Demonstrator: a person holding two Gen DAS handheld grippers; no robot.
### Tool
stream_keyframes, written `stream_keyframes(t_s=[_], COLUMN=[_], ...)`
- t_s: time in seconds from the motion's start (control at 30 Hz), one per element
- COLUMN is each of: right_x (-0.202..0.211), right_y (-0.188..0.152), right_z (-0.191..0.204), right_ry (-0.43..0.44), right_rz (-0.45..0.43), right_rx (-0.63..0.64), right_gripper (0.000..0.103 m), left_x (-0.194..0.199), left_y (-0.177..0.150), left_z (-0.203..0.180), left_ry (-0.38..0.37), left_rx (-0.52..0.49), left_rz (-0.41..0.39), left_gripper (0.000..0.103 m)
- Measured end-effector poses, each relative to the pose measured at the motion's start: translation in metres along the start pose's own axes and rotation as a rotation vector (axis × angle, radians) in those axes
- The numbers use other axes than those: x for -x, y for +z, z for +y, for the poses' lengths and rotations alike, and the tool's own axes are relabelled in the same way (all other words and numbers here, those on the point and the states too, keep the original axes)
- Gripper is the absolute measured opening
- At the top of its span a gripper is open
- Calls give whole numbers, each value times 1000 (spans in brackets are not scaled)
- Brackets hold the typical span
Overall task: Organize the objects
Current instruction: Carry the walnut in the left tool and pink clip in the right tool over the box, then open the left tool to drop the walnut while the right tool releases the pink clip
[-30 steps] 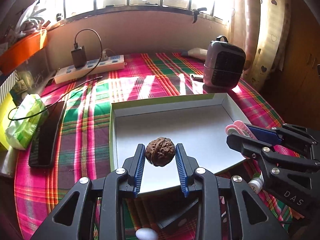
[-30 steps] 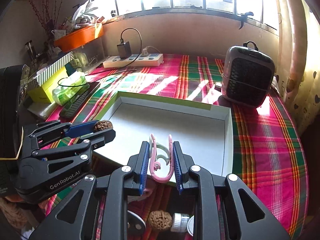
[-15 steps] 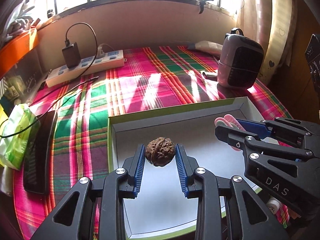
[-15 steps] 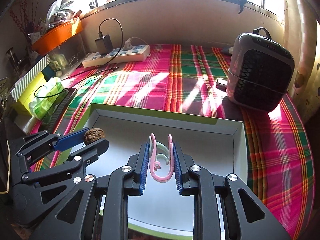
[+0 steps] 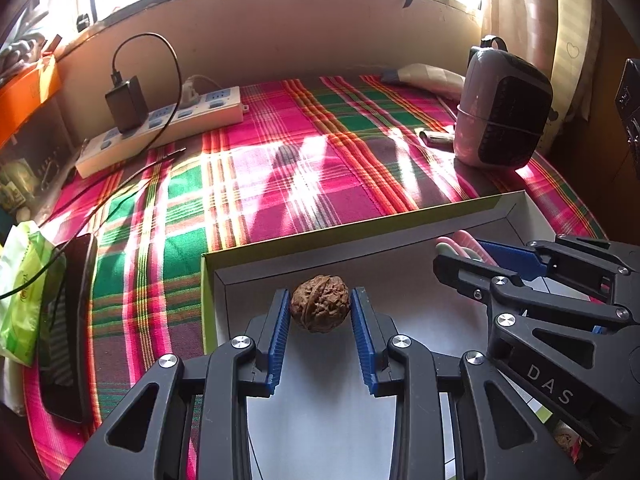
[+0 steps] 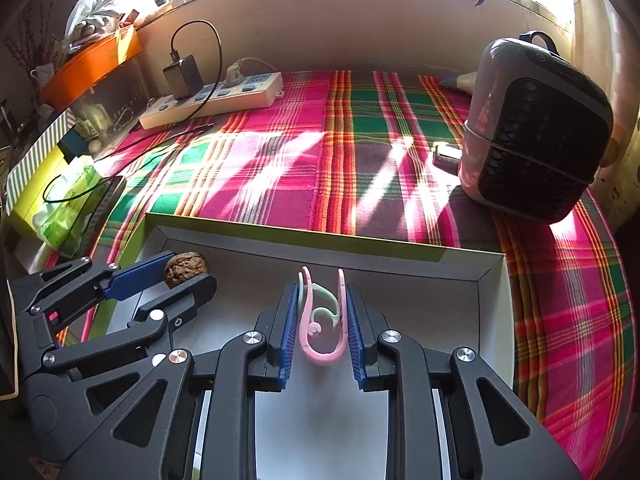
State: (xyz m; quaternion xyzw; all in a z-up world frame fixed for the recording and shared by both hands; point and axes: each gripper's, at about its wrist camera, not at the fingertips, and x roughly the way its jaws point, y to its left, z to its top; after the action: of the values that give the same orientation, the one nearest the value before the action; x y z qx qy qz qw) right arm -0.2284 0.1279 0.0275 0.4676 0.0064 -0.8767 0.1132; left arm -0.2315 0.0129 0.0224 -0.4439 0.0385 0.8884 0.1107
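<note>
1. The left claw (image 5: 320,312) pinches a walnut (image 5: 320,309) between its blue pads, held above the near-left part of the shallow white box (image 5: 400,236).
2. The right claw (image 6: 322,320) pinches a pink clip (image 6: 316,344) together with a pale green one (image 6: 324,300); both sit upright between its pads, over the middle of the box (image 6: 320,246).
3. In the left view the right claw (image 5: 460,258) shows side-on over the box's right part.
4. The box lies on a surface covered by a plaid cloth (image 5: 280,168).
5. Beyond the box's far-right corner stands a small heater (image 6: 536,132).
6. Beyond the box's far-left corner lies a power strip (image 6: 216,100) with a black charger (image 6: 182,76) plugged in.
</note>
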Motion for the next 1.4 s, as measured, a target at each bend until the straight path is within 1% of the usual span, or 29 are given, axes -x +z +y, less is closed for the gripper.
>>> stream_keyframes(t_s=[0.53, 0.57, 0.67, 0.83, 0.9, 1.1, 1.4], right_x=[-6, -6, -4, 0, 1, 8, 31], right_y=[-1, 0, -1, -2, -3, -6, -15], right_z=[-4, -4, -4, -6, -7, -6, -4], right_ry=[-3, -3, -12, -20, -21, -23, -18], right_rz=[13, 12, 5, -2, -3, -8, -34], right_rx=[-23, -24, -29, -35, -38, -42, -51], right_gripper=[25, 26, 36, 42, 45, 47, 47], left_x=[-6, -6, -6, -5, -3, 8, 35], left_y=[1, 1, 1, 1, 0, -3, -12], left_z=[-1, -1, 0, 2, 2, 2, 3], left_ry=[7, 8, 5, 4, 8, 9, 13], left_rx=[-13, -16, -7, 0, 5, 1, 2], left_rz=[18, 19, 21, 19, 19, 5, -37], left_gripper=[29, 29, 31, 34, 36, 36, 36])
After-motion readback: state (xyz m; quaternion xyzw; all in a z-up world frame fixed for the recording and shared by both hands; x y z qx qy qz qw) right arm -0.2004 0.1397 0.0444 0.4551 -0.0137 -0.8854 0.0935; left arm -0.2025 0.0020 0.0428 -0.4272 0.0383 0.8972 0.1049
